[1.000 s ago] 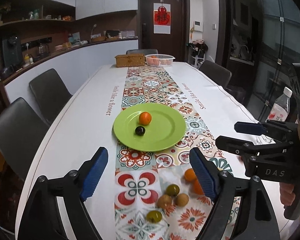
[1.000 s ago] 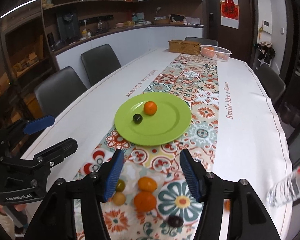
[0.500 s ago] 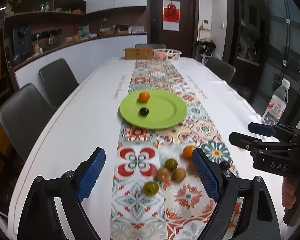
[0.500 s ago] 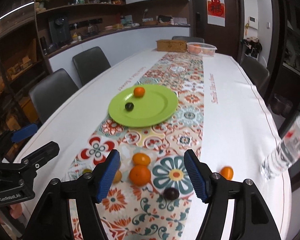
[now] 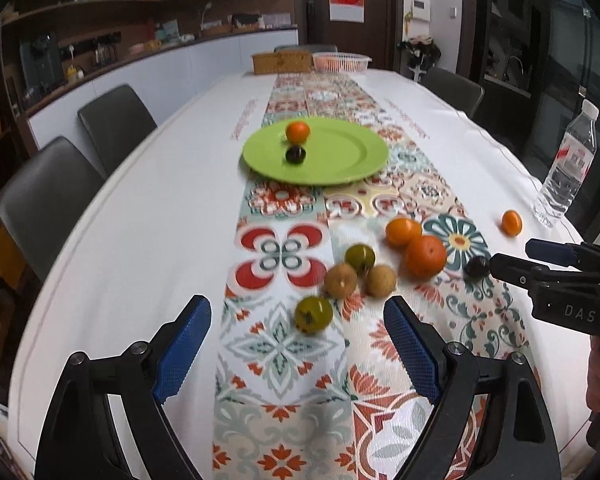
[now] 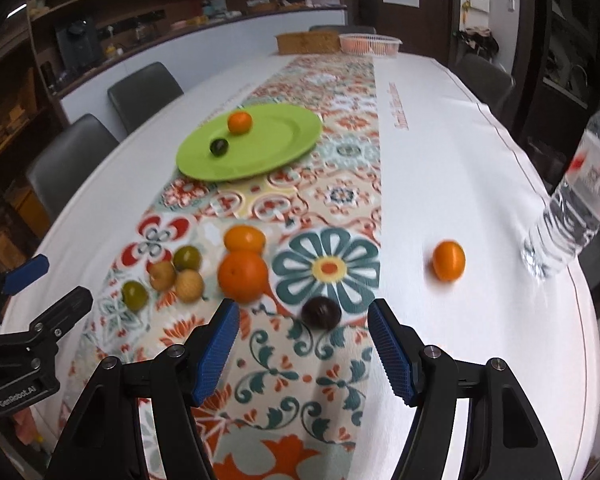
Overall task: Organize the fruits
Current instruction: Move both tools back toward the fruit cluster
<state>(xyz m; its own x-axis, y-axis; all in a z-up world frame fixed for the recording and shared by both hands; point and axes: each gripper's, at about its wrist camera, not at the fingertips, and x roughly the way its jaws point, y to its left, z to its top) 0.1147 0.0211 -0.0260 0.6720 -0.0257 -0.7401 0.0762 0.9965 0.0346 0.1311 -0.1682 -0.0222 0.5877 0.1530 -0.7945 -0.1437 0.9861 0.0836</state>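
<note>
Between the right gripper point(image 6: 300, 346)'s spread, empty jaws lies a round, glossy dark plum point(image 6: 321, 311).

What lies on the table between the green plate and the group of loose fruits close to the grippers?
Nothing: between the green plate and the loose fruits, only the bare patterned runner shows, in both wrist views.
</note>
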